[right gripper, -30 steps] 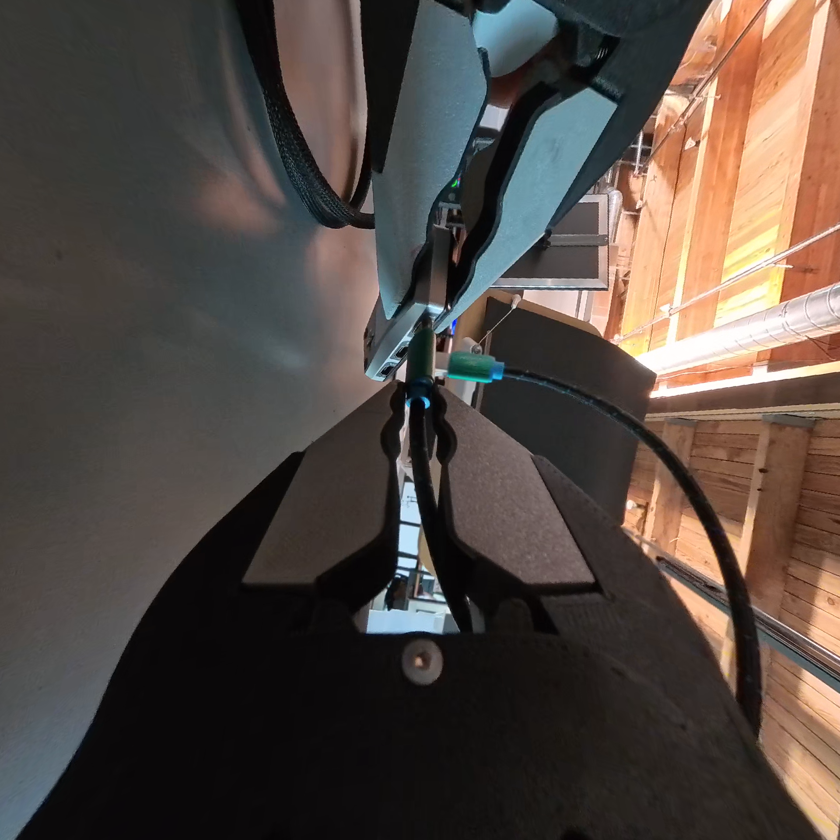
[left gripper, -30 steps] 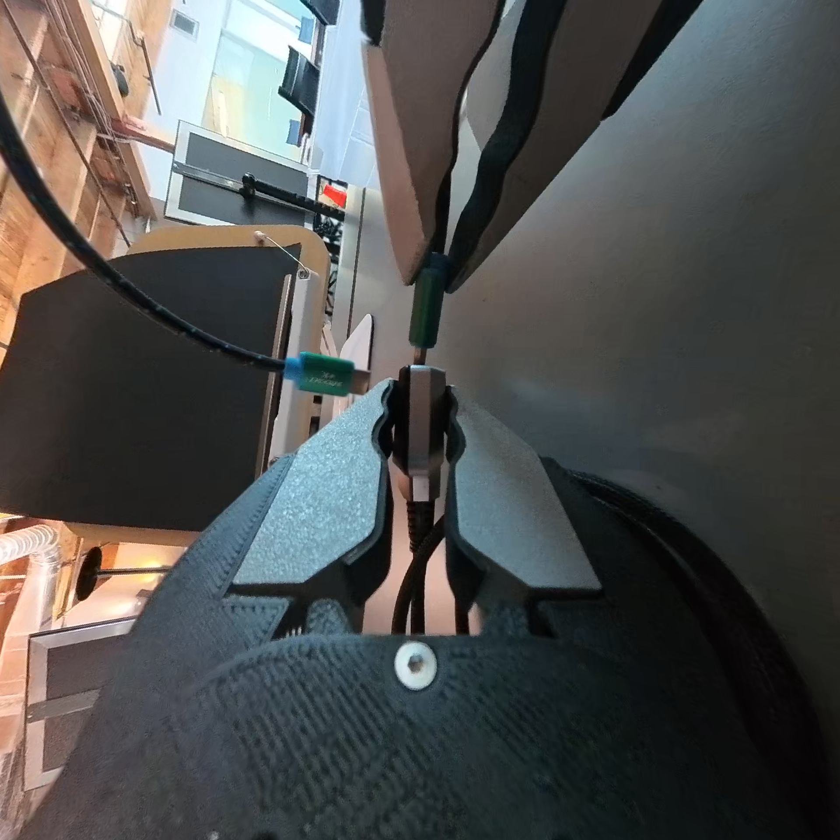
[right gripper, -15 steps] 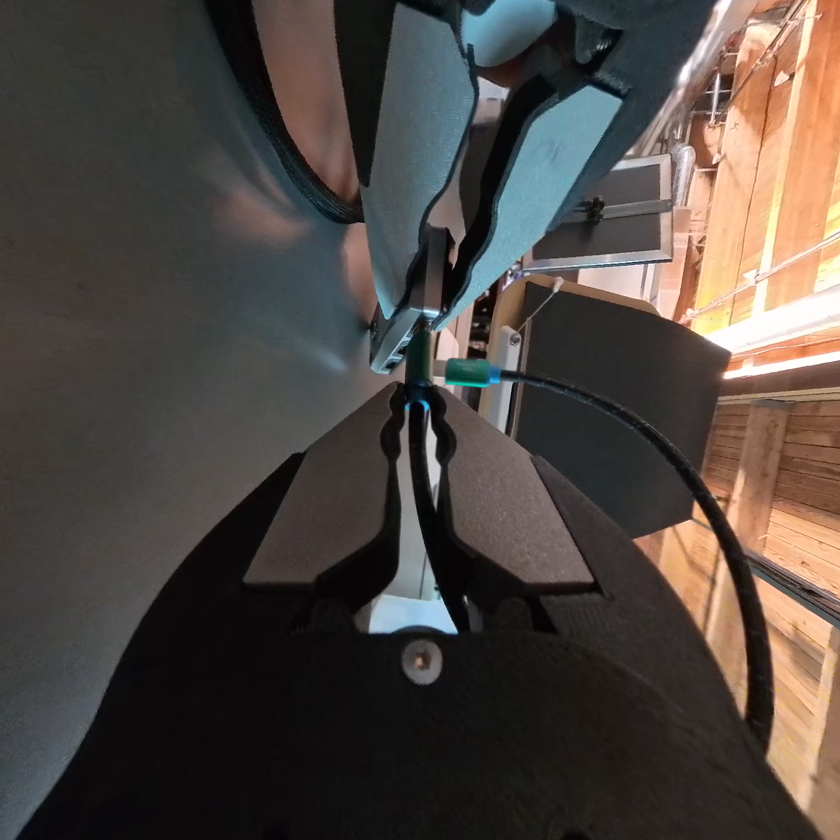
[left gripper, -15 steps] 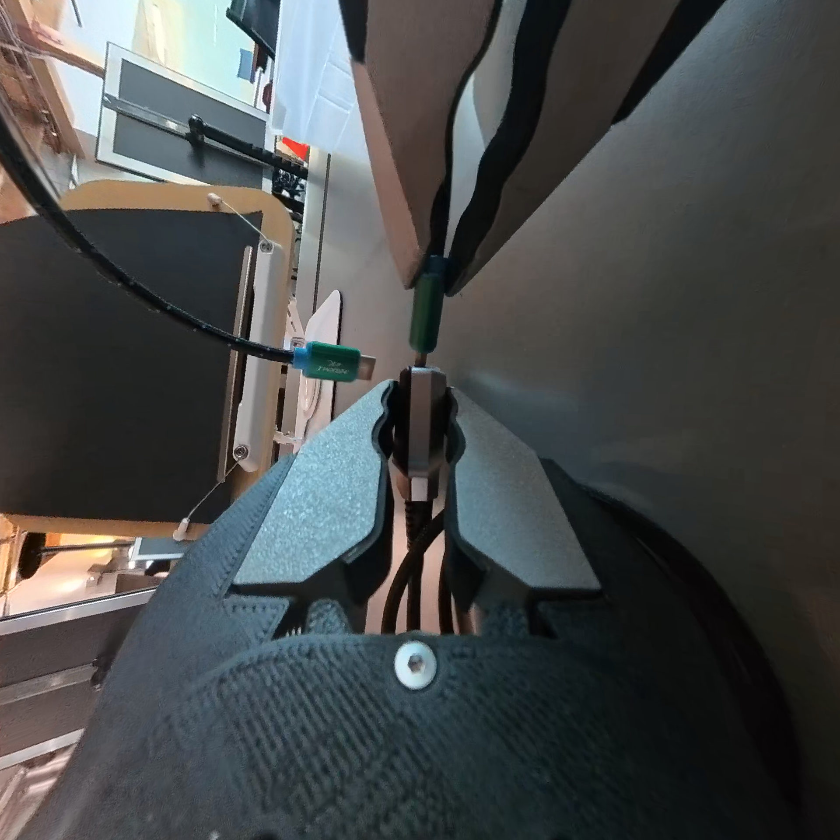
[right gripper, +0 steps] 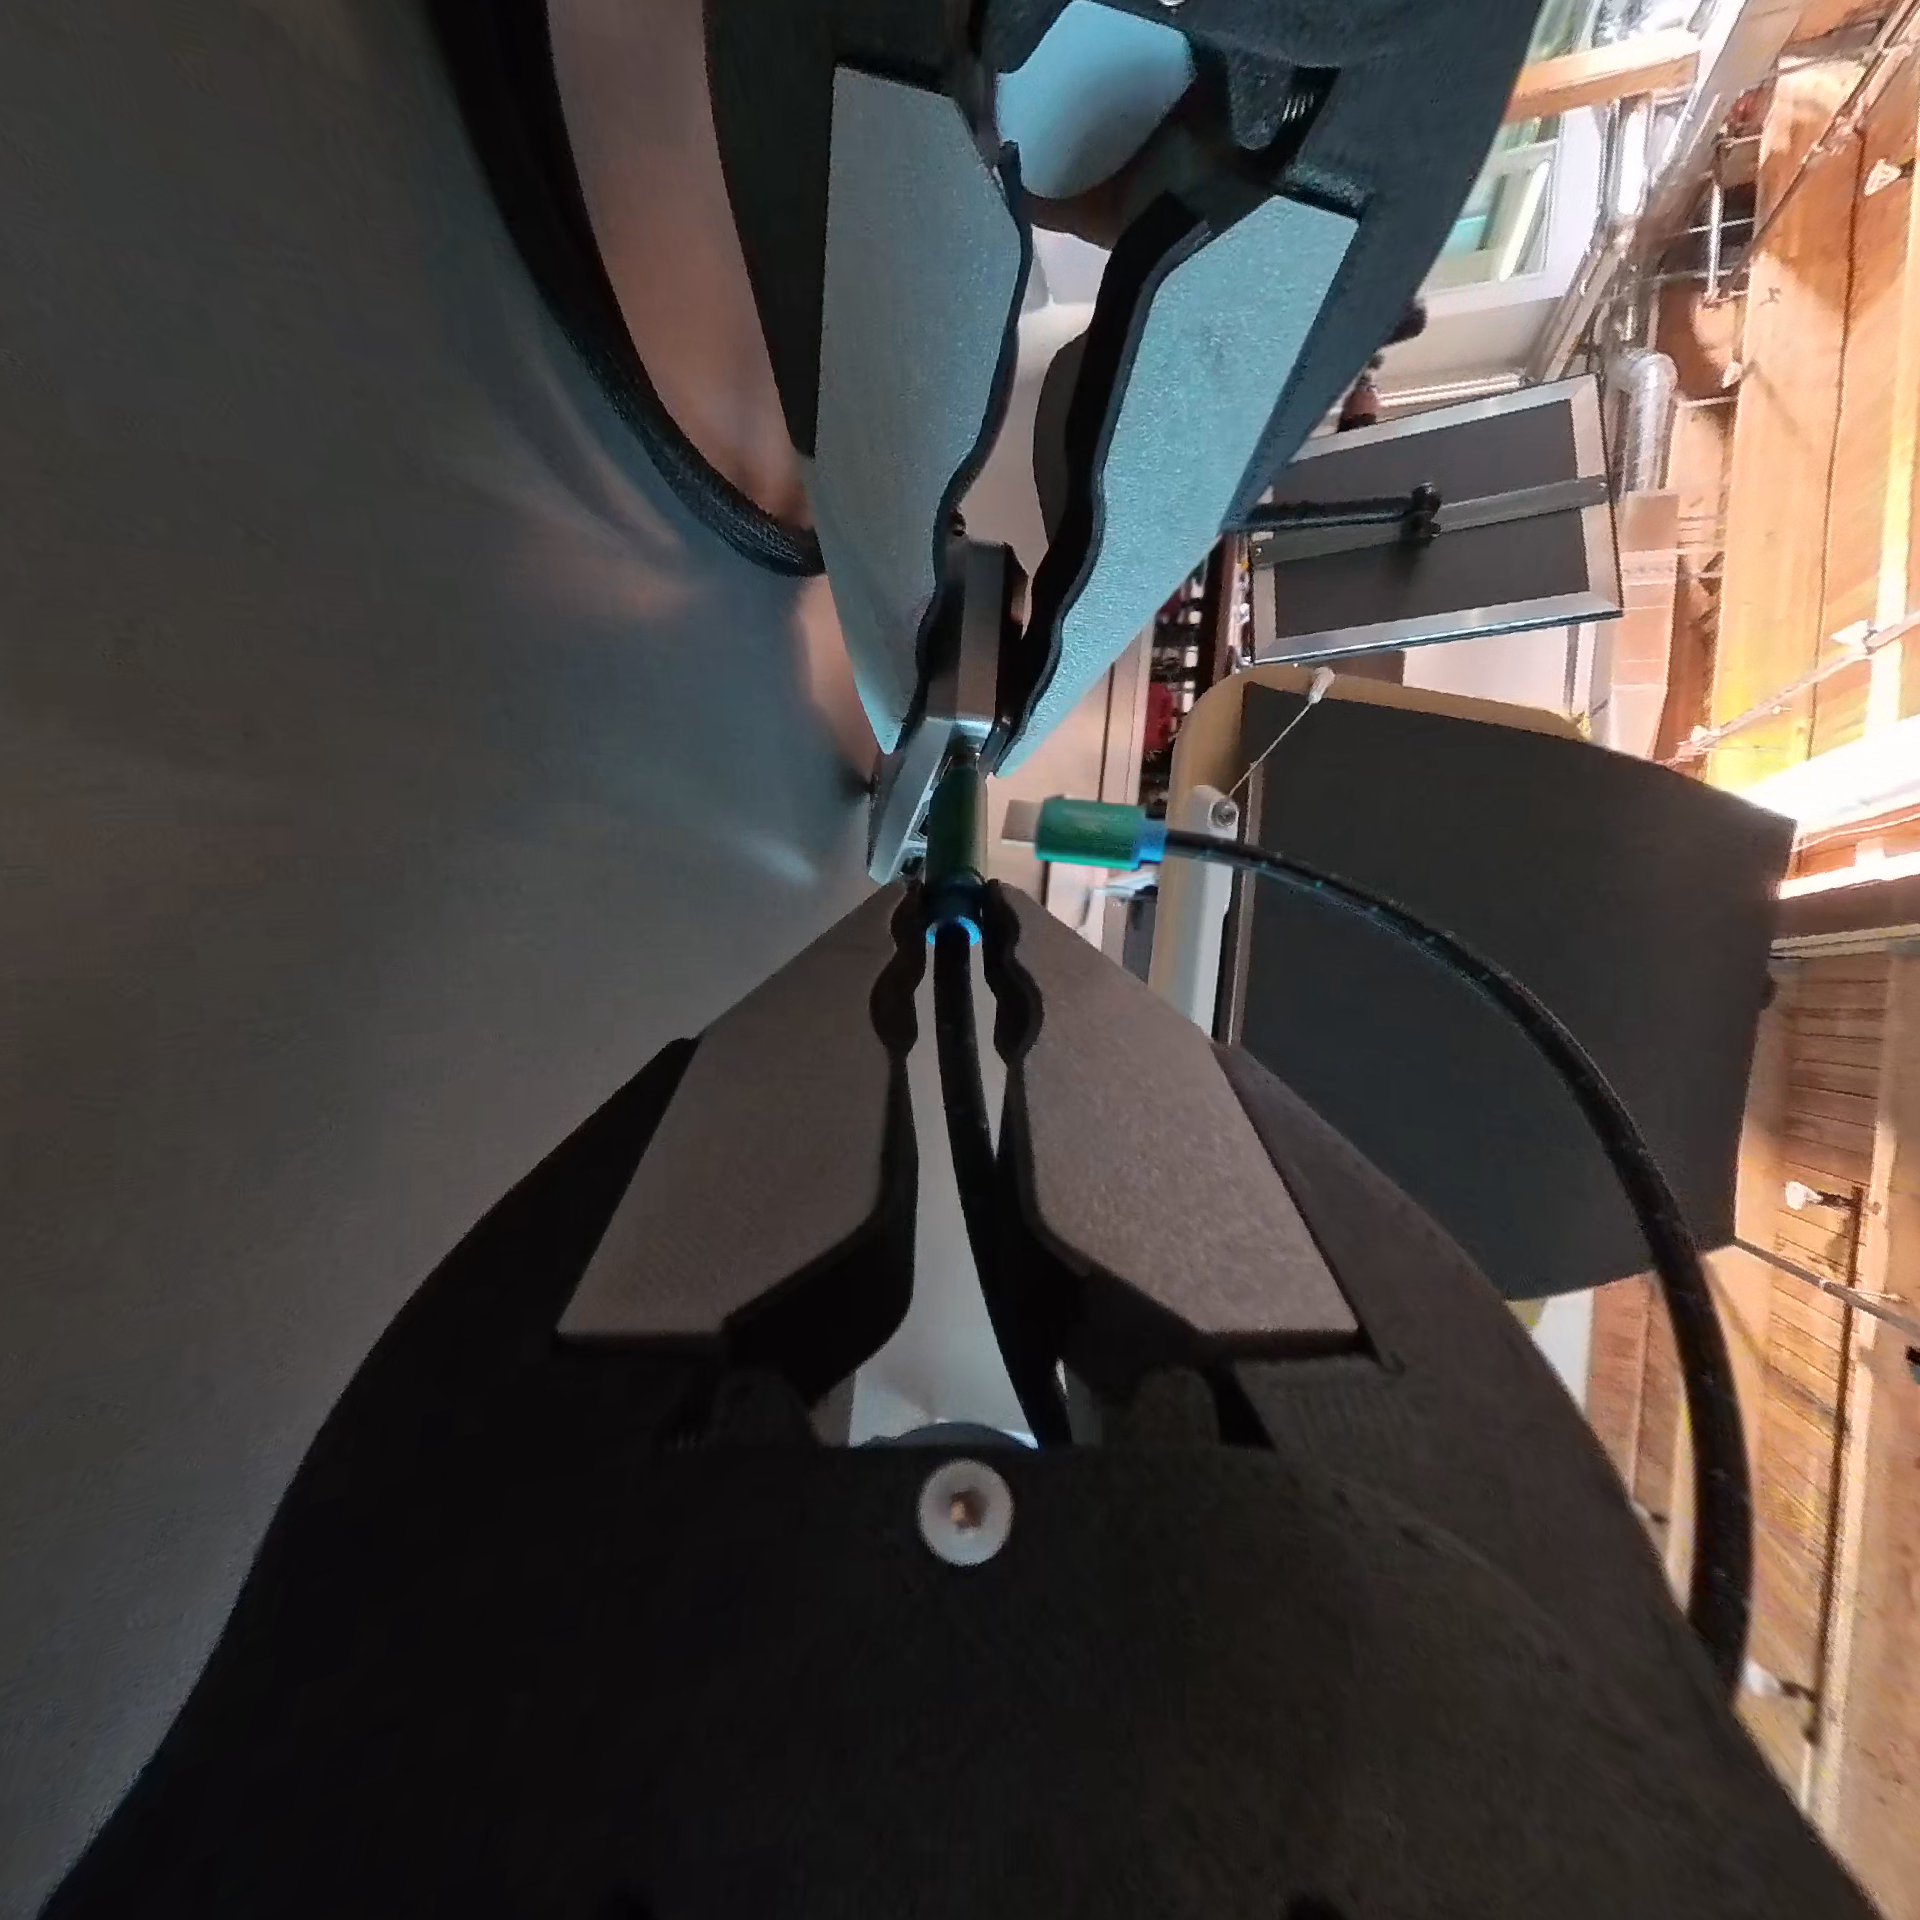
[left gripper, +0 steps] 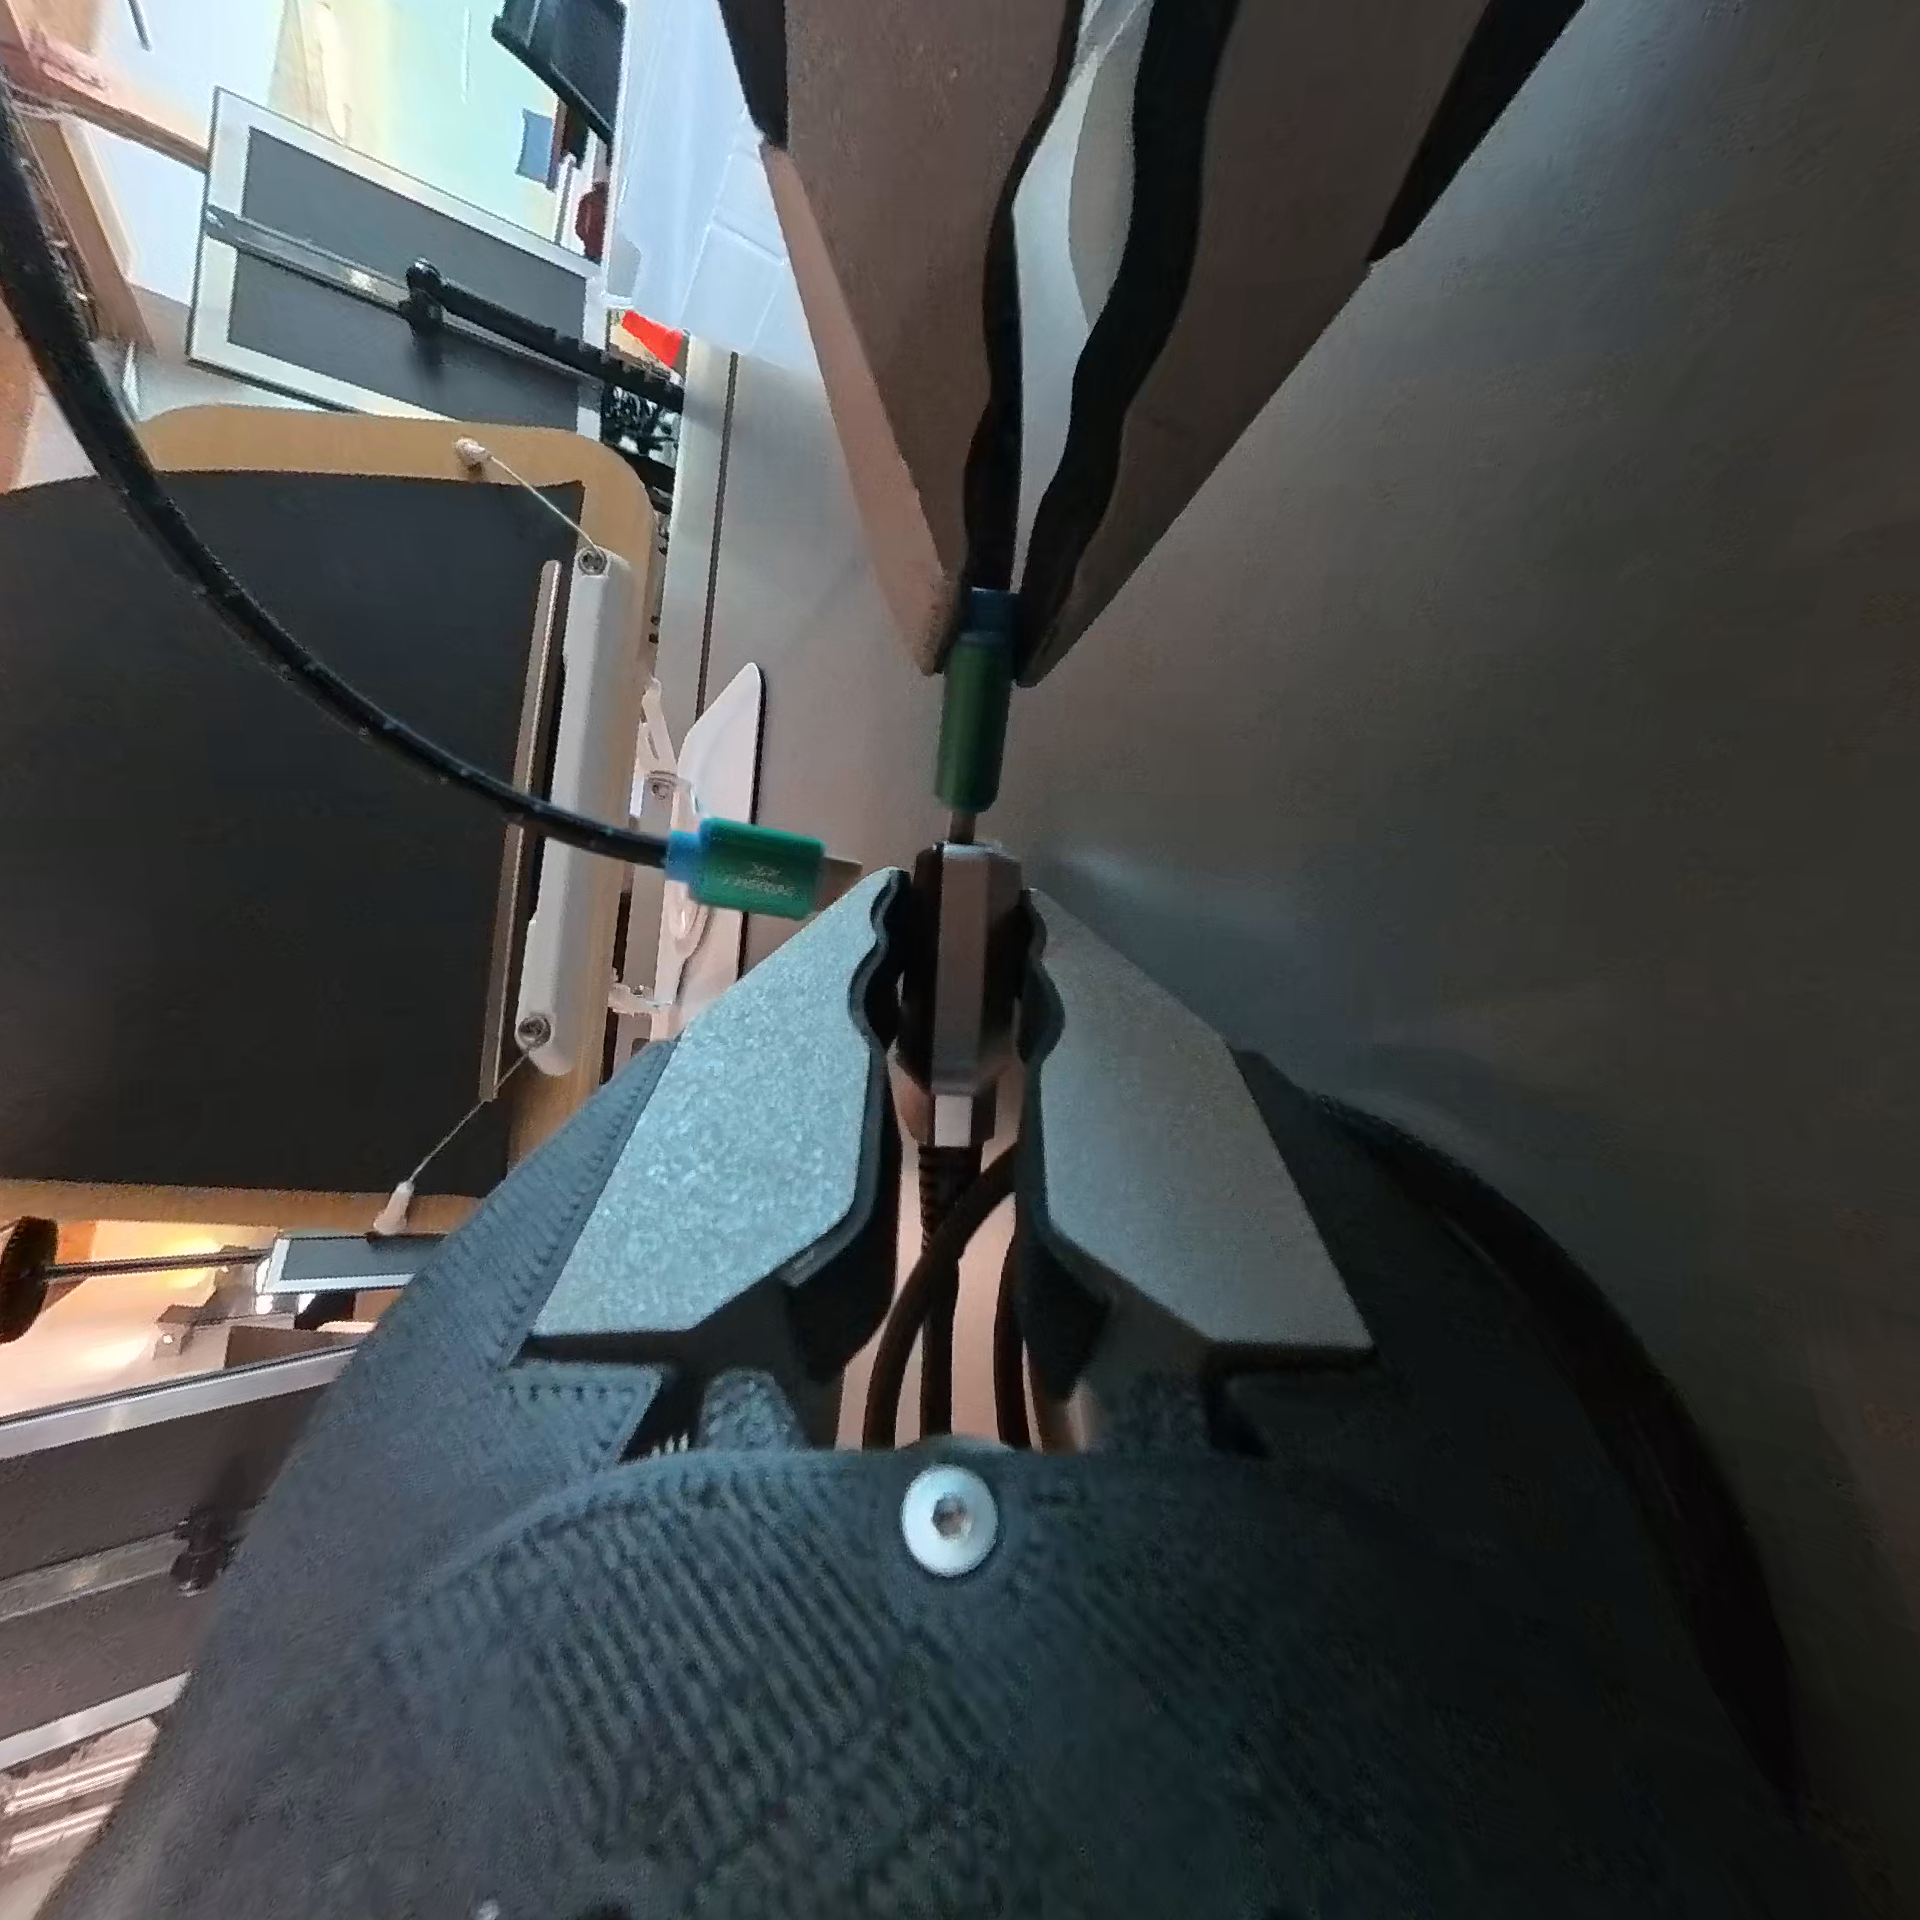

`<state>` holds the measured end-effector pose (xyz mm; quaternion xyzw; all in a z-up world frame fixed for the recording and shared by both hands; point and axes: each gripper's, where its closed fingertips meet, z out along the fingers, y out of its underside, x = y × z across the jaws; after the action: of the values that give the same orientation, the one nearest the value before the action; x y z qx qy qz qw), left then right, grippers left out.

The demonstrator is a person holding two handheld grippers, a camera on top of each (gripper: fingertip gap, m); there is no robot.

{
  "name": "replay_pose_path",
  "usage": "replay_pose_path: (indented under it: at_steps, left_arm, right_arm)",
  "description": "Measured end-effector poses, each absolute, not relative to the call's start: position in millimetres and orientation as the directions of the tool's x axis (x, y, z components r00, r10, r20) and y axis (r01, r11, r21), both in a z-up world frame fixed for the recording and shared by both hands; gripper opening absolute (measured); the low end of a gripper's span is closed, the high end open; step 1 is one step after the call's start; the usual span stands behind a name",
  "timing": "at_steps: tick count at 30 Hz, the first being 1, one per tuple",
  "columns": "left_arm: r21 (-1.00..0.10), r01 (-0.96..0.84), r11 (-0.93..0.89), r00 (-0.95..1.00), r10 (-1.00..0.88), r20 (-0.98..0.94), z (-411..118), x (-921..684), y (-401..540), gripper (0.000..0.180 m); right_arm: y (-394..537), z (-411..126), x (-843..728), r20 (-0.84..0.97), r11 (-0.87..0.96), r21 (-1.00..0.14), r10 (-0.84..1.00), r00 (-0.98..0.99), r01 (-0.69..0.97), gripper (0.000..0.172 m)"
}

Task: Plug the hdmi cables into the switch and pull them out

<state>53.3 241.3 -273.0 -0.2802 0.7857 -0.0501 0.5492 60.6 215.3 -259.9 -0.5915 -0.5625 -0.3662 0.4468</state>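
Grey tabletop (left gripper: 1558, 727); black panels w/ pale frames (left gripper: 260, 831); wood-plank wall (right gripper: 1818, 1455); maybe duct (right gripper: 1647, 416).

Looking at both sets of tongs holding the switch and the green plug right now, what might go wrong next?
1. The right tongs pinch only the blue collar at the tail of the green plug, so they may slip or strain the cable.
2. The left tongs hold the narrow switch at its edges; a skewed pull might twist it.
3. The loose second plug hangs close by and may snag.
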Motion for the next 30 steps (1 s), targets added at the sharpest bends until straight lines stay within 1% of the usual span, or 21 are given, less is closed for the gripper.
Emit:
replay_pose_path:
  at_steps: [6, 7, 9, 10, 11, 12, 13, 14, 15, 19, 21, 22, 23, 24, 25, 26, 27, 29, 30]
  left_arm:
    - [-0.395, -0.389, 0.832, -0.23, -0.503, -0.833, -272, 54, 243, 0.016]
    - [-0.405, -0.391, 0.826, -0.219, -0.511, -0.831, -271, 55, 244, 0.016]
    - [-0.447, -0.374, 0.813, -0.2, -0.541, -0.817, -269, 59, 243, 0.017]
    - [-0.491, -0.341, 0.802, -0.197, -0.572, -0.797, -266, 61, 238, 0.017]
    - [-0.531, -0.32, 0.784, -0.18, -0.601, -0.779, -260, 63, 235, 0.017]
    - [-0.549, -0.314, 0.775, -0.158, -0.612, -0.775, -255, 63, 237, 0.017]
    - [-0.556, -0.317, 0.768, -0.138, -0.617, -0.775, -253, 63, 240, 0.017]
    - [-0.566, -0.322, 0.759, -0.119, -0.625, -0.771, -251, 62, 244, 0.018]
    - [-0.581, -0.325, 0.746, -0.098, -0.638, -0.764, -250, 61, 249, 0.017]
    - [-0.649, -0.34, 0.68, -0.001, -0.691, -0.723, -241, 56, 269, 0.017]
    - [-0.66, -0.347, 0.666, 0.071, -0.683, -0.727, -231, 53, 279, 0.017]
    - [-0.658, -0.345, 0.669, 0.104, -0.669, -0.736, -226, 52, 282, 0.017]
    - [-0.653, -0.342, 0.676, 0.129, -0.654, -0.745, -221, 51, 284, 0.018]
    - [-0.649, -0.338, 0.682, 0.145, -0.643, -0.752, -218, 50, 284, 0.018]
    - [-0.649, -0.337, 0.682, 0.153, -0.64, -0.753, -217, 50, 284, 0.018]
    - [-0.65, -0.338, 0.681, 0.153, -0.641, -0.752, -217, 50, 284, 0.018]
    - [-0.647, -0.337, 0.684, 0.153, -0.638, -0.755, -217, 51, 284, 0.018]
    - [-0.634, -0.332, 0.698, 0.157, -0.622, -0.767, -215, 51, 282, 0.018]
    - [-0.628, -0.328, 0.706, 0.158, -0.614, -0.773, -214, 51, 281, 0.018]
  right_arm:
    - [218, -259, 62, 0.92, 0.035, -0.175, 0.362, 0.15, 0.984, 0.007]
    - [219, -258, 63, 0.914, 0.028, -0.201, 0.365, 0.177, 0.979, 0.007]
    - [222, -256, 67, 0.896, 0.029, -0.265, 0.377, 0.235, 0.964, 0.008]
    - [222, -252, 62, 0.887, 0.063, -0.315, 0.373, 0.271, 0.947, 0.01]
    - [221, -244, 59, 0.885, 0.086, -0.354, 0.352, 0.304, 0.931, 0.011]
    - [220, -233, 56, 0.89, 0.108, -0.379, 0.315, 0.33, 0.919, 0.013]
    - [217, -222, 53, 0.891, 0.147, -0.409, 0.278, 0.359, 0.901, 0.009]
    - [212, -214, 47, 0.881, 0.191, -0.445, 0.27, 0.389, 0.875, 0.003]
    - [206, -209, 43, 0.862, 0.215, -0.485, 0.284, 0.42, 0.848, 0.0]
    - [191, -182, 40, 0.759, 0.267, -0.649, 0.29, 0.583, 0.712, 0.0]
    - [186, -157, 53, 0.627, 0.316, -0.77, 0.22, 0.747, 0.554, 0.005]
    - [186, -146, 68, 0.527, 0.338, -0.824, 0.163, 0.834, 0.455, 0.001]
    - [189, -144, 80, 0.454, 0.328, -0.861, 0.149, 0.879, 0.389, 0.0]
    - [193, -152, 84, 0.393, 0.263, -0.904, 0.203, 0.897, 0.337, 0.0]
    - [198, -164, 81, 0.312, 0.178, -0.947, 0.302, 0.901, 0.269, 0.0]
    - [201, -173, 78, 0.209, 0.103, -0.978, 0.387, 0.898, 0.183, 0.014]
    - [207, -181, 79, 0.102, 0.028, -0.995, 0.416, 0.904, 0.099, 0.025]
    - [217, -200, 80, -0.086, -0.14, -0.99, 0.466, 0.881, -0.023, 0.031]
    - [220, -209, 80, -0.176, -0.219, -0.973, 0.478, 0.86, -0.077, 0.038]
